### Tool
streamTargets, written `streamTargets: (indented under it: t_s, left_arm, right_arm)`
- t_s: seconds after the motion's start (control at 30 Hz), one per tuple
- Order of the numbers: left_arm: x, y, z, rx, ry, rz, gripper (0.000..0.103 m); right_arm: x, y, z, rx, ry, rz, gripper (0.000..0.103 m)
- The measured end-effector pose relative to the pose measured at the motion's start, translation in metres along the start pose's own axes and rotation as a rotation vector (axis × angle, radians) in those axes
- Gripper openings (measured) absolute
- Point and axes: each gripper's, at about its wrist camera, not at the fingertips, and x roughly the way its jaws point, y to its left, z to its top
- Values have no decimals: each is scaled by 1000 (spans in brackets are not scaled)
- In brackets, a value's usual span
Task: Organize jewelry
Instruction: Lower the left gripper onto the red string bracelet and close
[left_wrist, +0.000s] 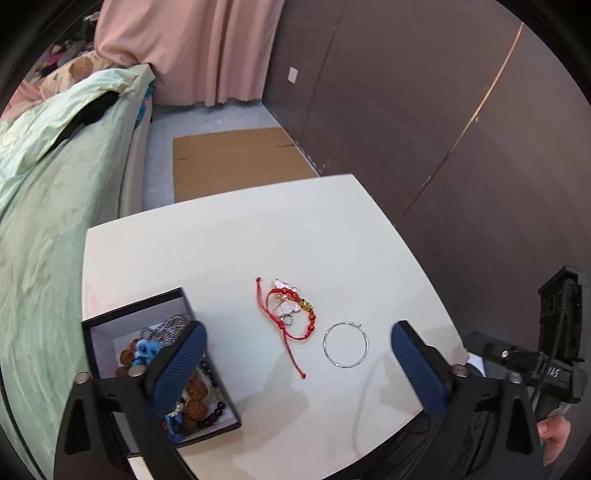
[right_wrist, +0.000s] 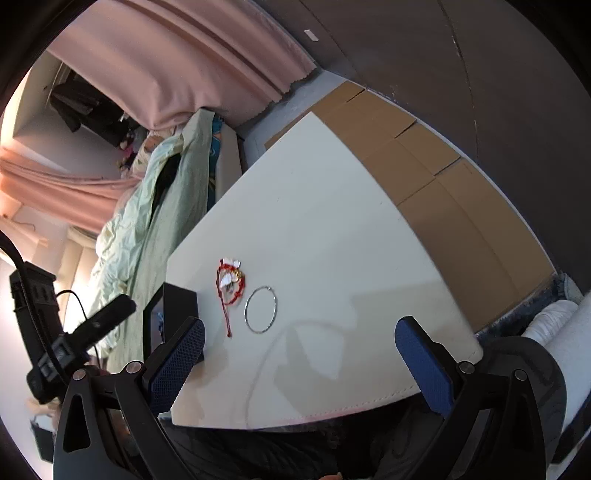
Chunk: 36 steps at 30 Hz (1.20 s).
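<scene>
White table (left_wrist: 229, 243): one silver hoop (left_wrist: 345, 344) lying flat, just beside one red cord bracelet (left_wrist: 291, 317), cord tail trailing toward near edge. One black box (left_wrist: 173, 295), jewelry-filled, at left. Left gripper (left_wrist: 299, 369), right gripper (right_wrist: 300, 363): both spread wide, empty.

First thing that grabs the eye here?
The red cord bracelet, tangled over a pink butterfly charm mid-table, with a thin silver hoop just right of it. At the white table's left edge, an open black box crammed with beads. Both claws hang open and empty.
</scene>
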Motion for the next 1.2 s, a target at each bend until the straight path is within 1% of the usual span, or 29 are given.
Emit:
streamTargets:
  t_s: [0.03,0.1,0.13,0.2,0.27,0.3,0.33,0.4,0.53,0.57,0.67,0.73,0.77,0.9,0.93,1.03,1.07,1.13,1.17,1.2]
  left_arm:
    - [4,-3,1,8,13,4,87]
    - [17,-8,1,27,54,15,76]
    - [21,-9,1,31,69,16,73]
    - [32,-12,1,31,104,23,64]
    - [40,-10,2,10,130,40,58]
    - [45,-8,4,-13,147,50,50]
    - [49,-8,5,-25,161,53,48]
    - [60,-6,7,-36,197,79,40]
    - [72,-8,8,-31,230,115,39]
    - [76,-9,8,-25,239,130,39]
    - [85,-12,9,1,261,174,39]
    - [89,-12,10,6,266,206,37]
    - [91,-12,12,11,267,212,33]
    - [106,-15,11,31,309,228,32]
    - [108,-14,10,30,315,230,29]
    - [113,-8,5,11,328,228,14]
    - [113,-5,4,0,326,224,5]
    - [107,-2,5,-13,293,219,5]
    - [99,0,7,-14,264,217,5]
    - [92,1,7,-17,251,203,5]
  right_arm:
    - [0,-2,1,6,-4,11,103]
    - [1,-7,2,20,-7,26,103]
    - [1,-9,3,27,-7,31,103]
    - [2,-14,4,41,-12,40,103]
    - [1,-18,6,51,-20,43,103]
    - [1,-20,7,57,-25,45,103]
    - [1,-22,8,62,-29,47,103]
    - [0,-24,9,68,-40,52,103]
    - [-3,-27,10,68,-51,52,101]
    - [-4,-28,11,70,-54,50,99]
    - [-3,-30,11,71,-50,40,87]
    - [-3,-30,10,71,-47,40,86]
    - [-3,-30,10,67,-48,41,85]
    - [-3,-28,10,59,-45,43,82]
    - [-3,-28,10,58,-45,44,82]
    - [-4,-27,10,51,-45,45,82]
    - [-4,-26,10,50,-45,44,82]
    - [-4,-26,10,47,-44,43,82]
    - [-4,-24,10,41,-43,42,81]
    - [-3,-23,10,36,-41,41,78]
